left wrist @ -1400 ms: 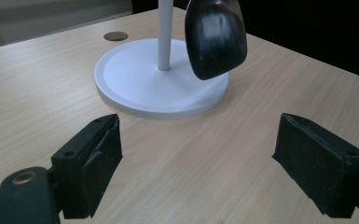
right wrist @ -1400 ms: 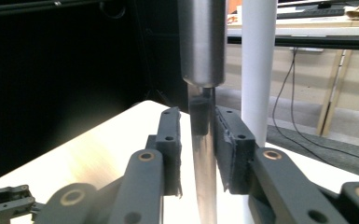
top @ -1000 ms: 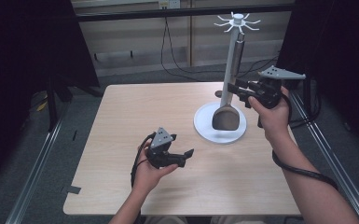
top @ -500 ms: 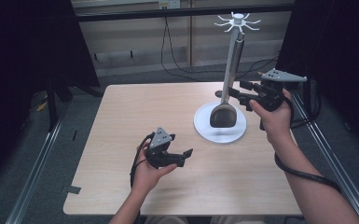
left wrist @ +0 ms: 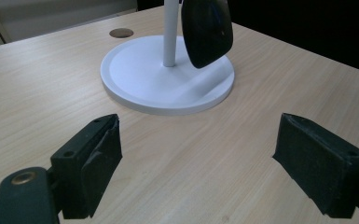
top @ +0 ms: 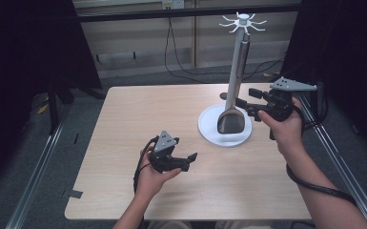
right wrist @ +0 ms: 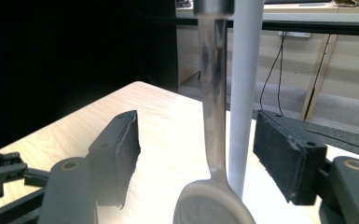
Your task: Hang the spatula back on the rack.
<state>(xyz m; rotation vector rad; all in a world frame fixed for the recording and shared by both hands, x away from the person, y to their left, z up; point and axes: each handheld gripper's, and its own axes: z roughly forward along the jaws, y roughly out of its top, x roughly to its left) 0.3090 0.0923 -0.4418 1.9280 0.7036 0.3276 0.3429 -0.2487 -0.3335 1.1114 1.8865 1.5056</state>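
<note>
Wooden table point(top: 171, 114) | spatula point(right wrist: 213, 116) top cut off, unclamped | right tongs point(right wrist: 196, 158) just opening | left tongs point(left wrist: 196, 163) wide

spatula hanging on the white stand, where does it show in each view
High view: the spatula hangs right of centre, its dark head over the white base, next to the right gripper.
Left gripper view: only its dark head, at the top, right of the pole.
Right gripper view: its shiny handle runs down the middle between the open jaws.
Shared landmark: the stand's white pole.
</note>
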